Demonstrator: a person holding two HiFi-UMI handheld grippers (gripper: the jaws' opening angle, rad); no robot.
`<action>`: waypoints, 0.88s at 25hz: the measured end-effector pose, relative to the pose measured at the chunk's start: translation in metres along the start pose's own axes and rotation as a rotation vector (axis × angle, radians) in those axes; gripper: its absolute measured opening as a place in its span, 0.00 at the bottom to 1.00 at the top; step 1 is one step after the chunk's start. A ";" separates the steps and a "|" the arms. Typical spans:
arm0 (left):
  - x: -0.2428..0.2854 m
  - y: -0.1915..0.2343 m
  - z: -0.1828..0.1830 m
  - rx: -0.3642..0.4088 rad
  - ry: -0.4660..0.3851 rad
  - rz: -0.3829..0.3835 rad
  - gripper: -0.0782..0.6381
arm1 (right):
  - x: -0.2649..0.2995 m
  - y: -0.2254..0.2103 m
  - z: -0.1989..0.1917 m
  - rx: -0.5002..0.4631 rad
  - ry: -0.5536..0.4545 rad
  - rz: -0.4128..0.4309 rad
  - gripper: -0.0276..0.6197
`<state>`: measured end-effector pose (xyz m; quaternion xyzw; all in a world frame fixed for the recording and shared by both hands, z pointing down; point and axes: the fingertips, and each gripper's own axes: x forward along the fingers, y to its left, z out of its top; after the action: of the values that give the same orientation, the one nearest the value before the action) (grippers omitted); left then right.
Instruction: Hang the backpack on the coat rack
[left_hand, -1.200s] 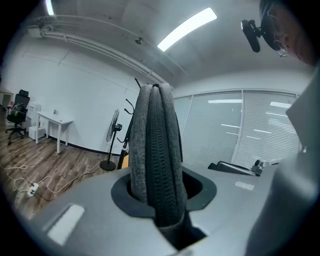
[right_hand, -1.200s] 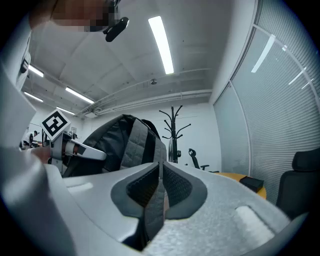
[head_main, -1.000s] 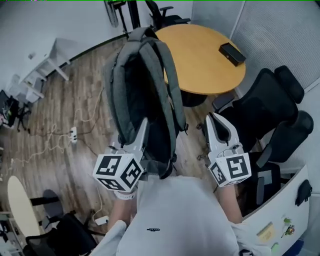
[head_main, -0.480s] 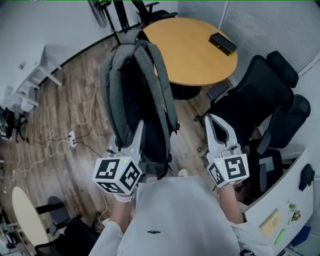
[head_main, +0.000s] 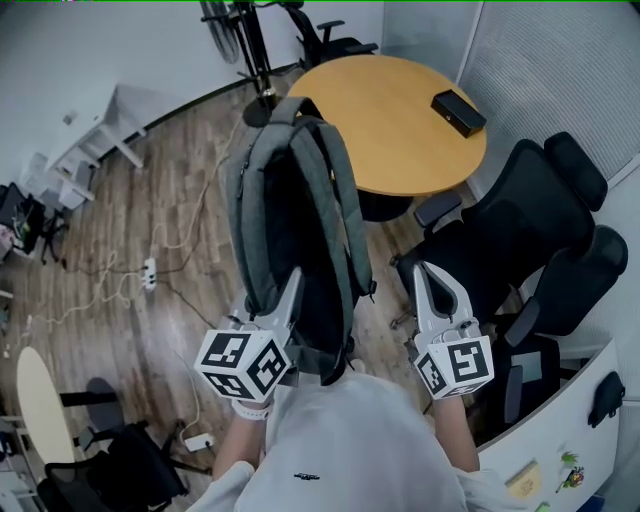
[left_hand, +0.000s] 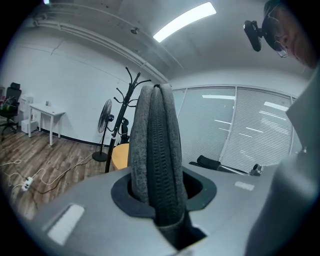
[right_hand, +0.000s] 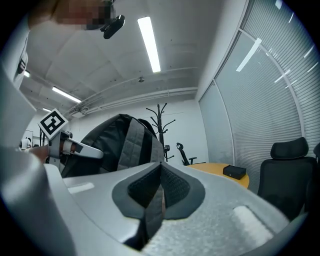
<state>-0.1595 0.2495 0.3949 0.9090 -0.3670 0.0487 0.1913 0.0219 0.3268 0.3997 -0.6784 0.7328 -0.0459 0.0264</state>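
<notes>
Backpack (head_main: 295, 220) hangs mid-frame, pinched only by left tool (head_main: 292, 282); right tool (head_main: 432, 282) is pressed together and empty, lower right. Risk: the single grip slips or the pack swings, missing rack (head_main: 250, 50) at top.

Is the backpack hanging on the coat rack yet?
Not yet. The left gripper holds the backpack upright in the air, jaws clamped on it. The coat rack stands farther off, apart from it.
</notes>
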 end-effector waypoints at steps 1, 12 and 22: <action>0.000 -0.002 -0.003 -0.004 0.007 0.004 0.28 | -0.003 -0.002 0.000 0.003 0.000 0.001 0.03; 0.024 0.011 0.005 -0.002 0.040 0.020 0.28 | 0.023 -0.016 -0.007 0.083 0.011 -0.014 0.03; 0.079 0.052 0.033 -0.031 0.021 -0.013 0.28 | 0.103 -0.011 0.013 0.024 0.007 -0.001 0.03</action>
<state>-0.1397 0.1518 0.3982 0.9079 -0.3596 0.0513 0.2094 0.0256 0.2231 0.3907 -0.6783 0.7319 -0.0569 0.0319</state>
